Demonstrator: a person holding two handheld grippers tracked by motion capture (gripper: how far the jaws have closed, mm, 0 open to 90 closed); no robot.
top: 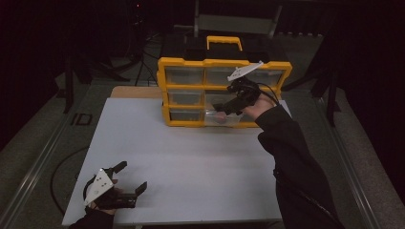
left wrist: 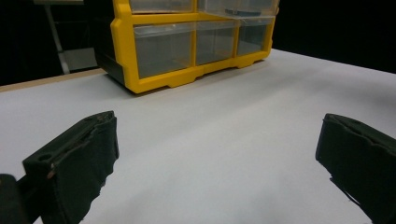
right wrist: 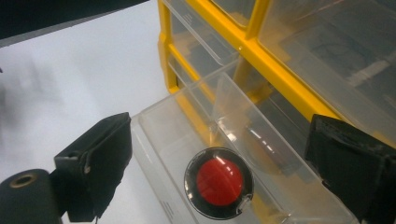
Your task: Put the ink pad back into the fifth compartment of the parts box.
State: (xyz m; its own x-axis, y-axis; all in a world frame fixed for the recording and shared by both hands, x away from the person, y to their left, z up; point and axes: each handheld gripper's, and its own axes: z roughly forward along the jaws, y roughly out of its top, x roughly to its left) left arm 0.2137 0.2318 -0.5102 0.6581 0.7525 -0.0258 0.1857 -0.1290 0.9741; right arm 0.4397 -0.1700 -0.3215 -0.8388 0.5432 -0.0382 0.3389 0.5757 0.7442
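step: round black-rimmed red-centred disc (right wrist: 219, 182) dropped in pulled-out clear plastic drawer (right wrist: 159, 126) at yellow organiser's (top: 165, 76) bottom right | right gripper (right wrist: 219, 154) jaws apart above it | left gripper (top: 128, 177) agape, idle near table's (top: 191, 157) front-left corner | next, likely: push drawer shut

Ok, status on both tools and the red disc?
Right tool open above the pulled-out drawer. Red disc lies in it, released. Left tool open, idle over the table. Nothing in the way.

black sleeve (top: 291, 157), black claws, grey plates
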